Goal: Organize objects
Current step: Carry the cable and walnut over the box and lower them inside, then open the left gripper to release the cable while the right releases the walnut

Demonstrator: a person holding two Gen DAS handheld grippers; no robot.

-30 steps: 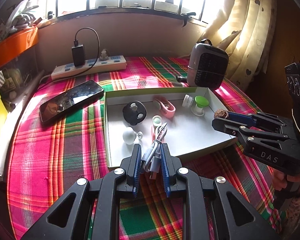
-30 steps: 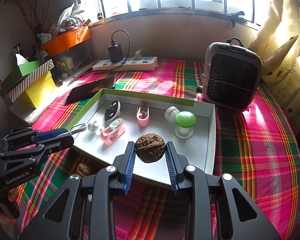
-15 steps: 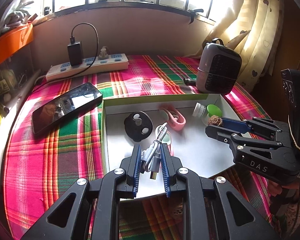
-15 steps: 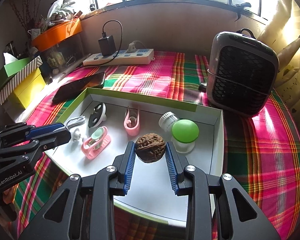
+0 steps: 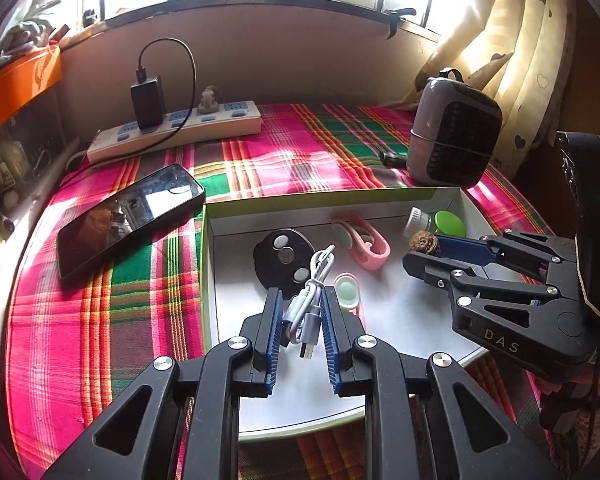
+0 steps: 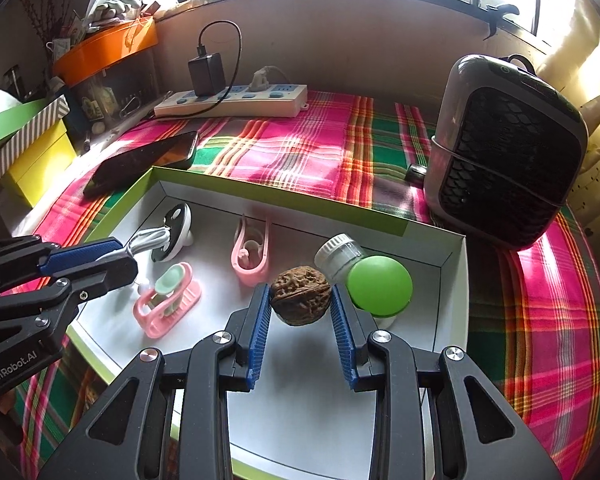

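Note:
My left gripper [image 5: 300,300] is shut on a coiled grey USB cable [image 5: 310,304] and hangs over the white tray [image 5: 388,312]. From the right wrist view, that gripper [image 6: 124,258] comes in from the left with the cable [image 6: 148,240] at its tips. My right gripper [image 6: 300,300] is shut on a brown walnut [image 6: 300,294], held above the tray floor [image 6: 308,400] beside the green-capped piece [image 6: 380,286]. The left wrist view shows the right gripper [image 5: 420,248] entering from the right with the walnut [image 5: 423,240].
In the tray lie a black disc [image 5: 282,262], a pink clip [image 5: 362,238], a second pink holder [image 6: 166,300] and a small white-capped bottle [image 6: 336,254]. A phone [image 5: 128,216], a power strip [image 5: 176,130] and a grey heater [image 6: 508,152] sit on the plaid cloth. Boxes [image 6: 24,148] stand left.
Both grippers have moved forward and slightly down over the tray, still holding the cable and the walnut. The tray's contents look larger and nearer.

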